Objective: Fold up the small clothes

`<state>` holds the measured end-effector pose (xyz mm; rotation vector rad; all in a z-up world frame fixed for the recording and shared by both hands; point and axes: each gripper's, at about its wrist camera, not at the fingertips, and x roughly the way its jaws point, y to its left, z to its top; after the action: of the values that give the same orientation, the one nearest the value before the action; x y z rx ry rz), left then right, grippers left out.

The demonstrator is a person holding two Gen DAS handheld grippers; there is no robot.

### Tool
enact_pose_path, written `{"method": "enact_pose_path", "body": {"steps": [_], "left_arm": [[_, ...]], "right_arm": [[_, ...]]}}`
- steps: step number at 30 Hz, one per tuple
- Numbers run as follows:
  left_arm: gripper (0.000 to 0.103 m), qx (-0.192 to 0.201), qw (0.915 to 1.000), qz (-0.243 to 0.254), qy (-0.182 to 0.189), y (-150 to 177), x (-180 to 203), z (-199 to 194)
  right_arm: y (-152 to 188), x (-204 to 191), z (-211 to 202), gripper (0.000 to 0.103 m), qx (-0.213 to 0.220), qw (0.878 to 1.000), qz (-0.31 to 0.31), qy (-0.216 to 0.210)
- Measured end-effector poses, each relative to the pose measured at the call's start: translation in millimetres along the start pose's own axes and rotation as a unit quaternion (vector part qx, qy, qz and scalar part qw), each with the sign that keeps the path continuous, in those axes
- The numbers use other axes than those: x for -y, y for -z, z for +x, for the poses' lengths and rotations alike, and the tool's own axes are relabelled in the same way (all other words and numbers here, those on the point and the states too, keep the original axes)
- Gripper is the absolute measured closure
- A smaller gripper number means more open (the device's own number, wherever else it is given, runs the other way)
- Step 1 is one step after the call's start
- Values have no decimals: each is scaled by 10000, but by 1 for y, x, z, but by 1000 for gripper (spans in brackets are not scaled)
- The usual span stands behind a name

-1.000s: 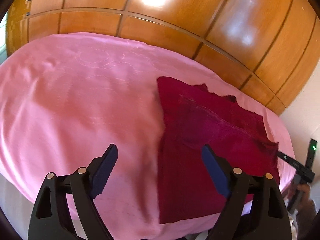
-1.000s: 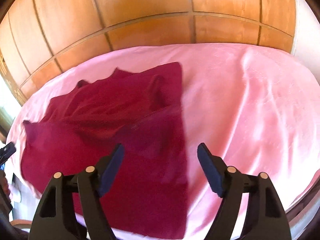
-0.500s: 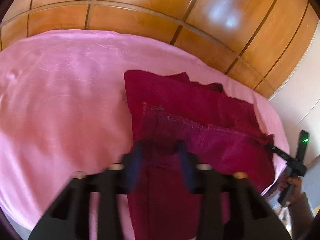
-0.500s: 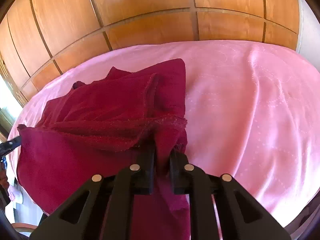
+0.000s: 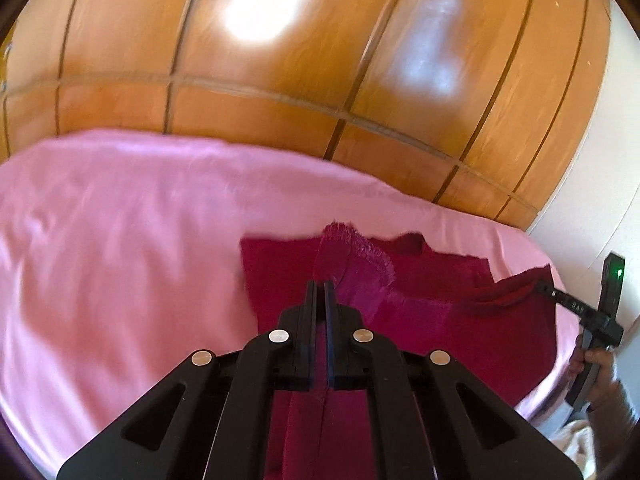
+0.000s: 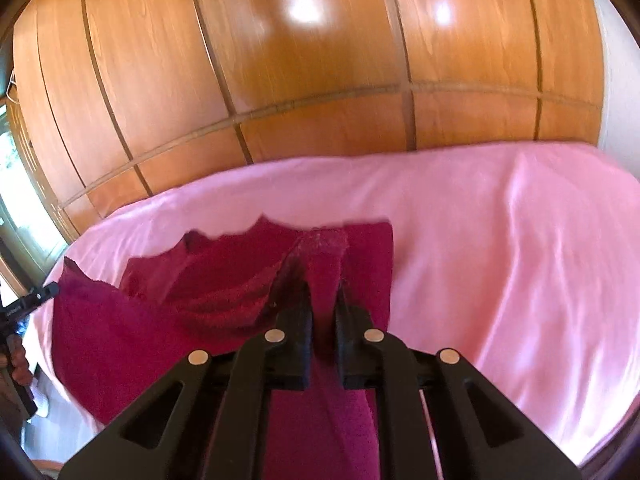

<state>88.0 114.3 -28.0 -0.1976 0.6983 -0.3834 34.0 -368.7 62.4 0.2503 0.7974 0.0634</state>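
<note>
A big brown wooden wall stood at the far side. In front of it lay a pink sheet. A dark red cloth lay on the near part of the sheet, with its near edge lifted up. The left tongs were pressed together, pinching one corner of the cloth. The right tongs pinched another corner. Tiny letters on the right tongs were too blurry to read.
</note>
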Motion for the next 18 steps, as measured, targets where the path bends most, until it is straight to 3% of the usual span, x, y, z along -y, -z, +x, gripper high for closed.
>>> {"method": "enact_pose_path", "body": {"steps": [4,7,11,18], "left_arm": [[101,99,9996,128,-215,-35,1,40],[101,175,9994,-47,-285,-54,-6,57],[101,208,9987,-187,-437,-57,-20,67],[101,-35,9946,-156,-1027,-63,-26,124]], "right_arm": [[-29,6,37,96,47,9998,58,163],[-44,14,45,96,236,9993,230,200],[-44,27,55,96,234,9983,460,260],[-49,47,112,98,0,9951,800,580]]}}
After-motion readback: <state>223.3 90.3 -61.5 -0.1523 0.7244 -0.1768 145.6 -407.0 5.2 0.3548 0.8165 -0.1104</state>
